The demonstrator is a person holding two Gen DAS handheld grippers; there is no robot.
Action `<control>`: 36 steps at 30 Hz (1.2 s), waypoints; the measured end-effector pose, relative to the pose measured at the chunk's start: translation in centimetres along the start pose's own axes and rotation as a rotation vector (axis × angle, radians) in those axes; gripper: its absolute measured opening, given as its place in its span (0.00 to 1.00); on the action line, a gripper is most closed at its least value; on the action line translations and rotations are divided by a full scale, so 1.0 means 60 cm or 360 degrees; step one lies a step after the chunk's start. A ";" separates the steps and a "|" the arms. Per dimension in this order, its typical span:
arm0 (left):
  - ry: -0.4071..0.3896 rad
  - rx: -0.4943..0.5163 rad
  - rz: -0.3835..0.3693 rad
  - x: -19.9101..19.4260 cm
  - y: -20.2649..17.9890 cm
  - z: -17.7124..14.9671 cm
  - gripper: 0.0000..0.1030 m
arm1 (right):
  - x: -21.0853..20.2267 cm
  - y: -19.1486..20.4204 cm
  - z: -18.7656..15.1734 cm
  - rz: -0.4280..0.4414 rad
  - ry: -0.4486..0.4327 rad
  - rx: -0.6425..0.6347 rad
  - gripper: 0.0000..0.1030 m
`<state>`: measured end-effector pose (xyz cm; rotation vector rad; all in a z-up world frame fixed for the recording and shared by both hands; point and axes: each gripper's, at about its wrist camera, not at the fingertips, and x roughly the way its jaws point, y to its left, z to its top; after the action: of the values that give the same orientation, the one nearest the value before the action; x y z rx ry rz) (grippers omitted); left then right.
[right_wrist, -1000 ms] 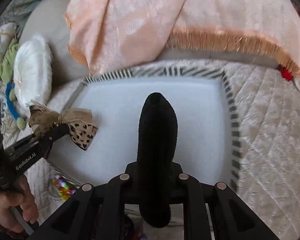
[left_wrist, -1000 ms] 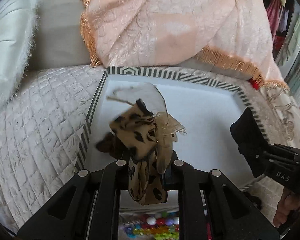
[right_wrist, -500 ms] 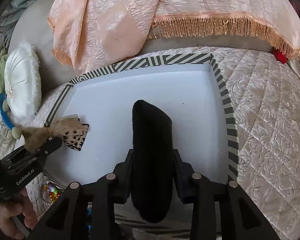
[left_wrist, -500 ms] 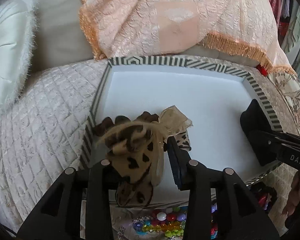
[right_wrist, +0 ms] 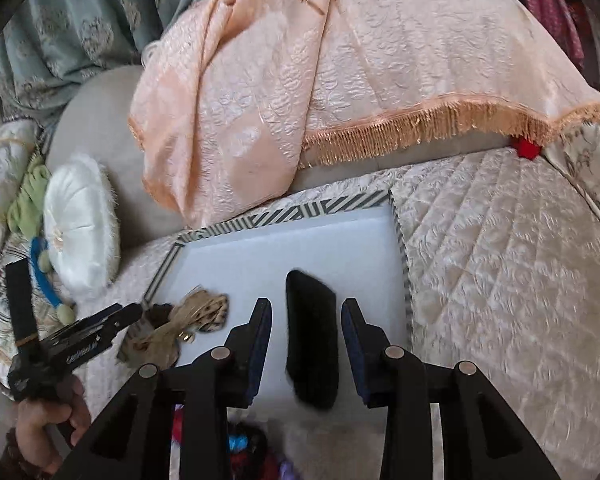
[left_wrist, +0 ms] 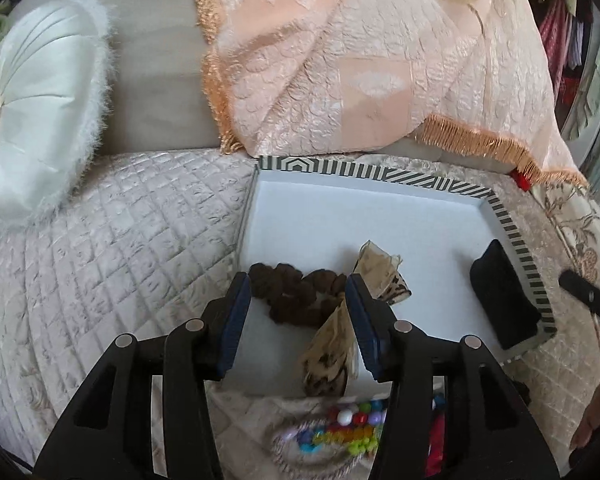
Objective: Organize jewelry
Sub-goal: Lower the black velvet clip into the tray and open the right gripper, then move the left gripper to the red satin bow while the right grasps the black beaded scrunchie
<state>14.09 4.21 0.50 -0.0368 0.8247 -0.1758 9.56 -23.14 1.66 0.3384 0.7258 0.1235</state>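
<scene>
A white tray with a striped rim [left_wrist: 380, 172] lies on the quilted bed cover. A leopard-print bow [left_wrist: 380, 274] and a brown scrunchie [left_wrist: 284, 292] rest in its near left corner. My left gripper [left_wrist: 297, 284] hovers just above them, its jaws opening; one bow tail hangs against the right pad, unpinched. A black fuzzy hair piece [right_wrist: 312, 340] lies at the tray's right side [left_wrist: 500, 300]. My right gripper [right_wrist: 307, 306] stands open astride it, pads clear of it. In the right wrist view the tray rim [right_wrist: 300, 212], the bow [right_wrist: 204, 312] and the left gripper [right_wrist: 136, 312] show.
A peach fringed cloth [left_wrist: 340, 60] drapes behind the tray and a white round cushion [left_wrist: 32, 108] sits far left. Colourful beads [left_wrist: 348, 428] lie in front of the tray. A hand [right_wrist: 48, 420] holds the left gripper. Quilted cover [right_wrist: 500, 260] extends to the right.
Both grippers went from shut to open and drew back and up. The bow and the black piece left the jaws and now lie in the tray.
</scene>
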 end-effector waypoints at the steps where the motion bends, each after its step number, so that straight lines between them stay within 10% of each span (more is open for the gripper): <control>1: -0.0004 0.0006 0.0003 -0.007 0.001 -0.004 0.47 | -0.009 0.001 -0.009 0.0004 0.0019 -0.0002 0.33; 14: 0.0164 -0.0028 -0.0194 -0.091 0.006 -0.128 0.47 | -0.011 0.038 -0.152 0.0119 0.0336 -0.0184 0.33; 23: 0.0183 0.0034 -0.0218 -0.082 -0.019 -0.134 0.47 | 0.041 0.046 -0.147 0.0181 0.0327 -0.0117 0.31; 28: 0.0149 0.0182 -0.0343 -0.089 -0.058 -0.140 0.47 | -0.018 0.050 -0.127 0.0152 0.0139 -0.0164 0.14; 36: 0.0251 0.0472 -0.0510 -0.067 -0.149 -0.176 0.47 | -0.091 -0.003 -0.122 0.0173 0.0038 0.0001 0.13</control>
<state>2.41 -3.52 -2.88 0.1260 0.9398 -0.6079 0.64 -22.62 -0.06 0.3774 0.7312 0.2305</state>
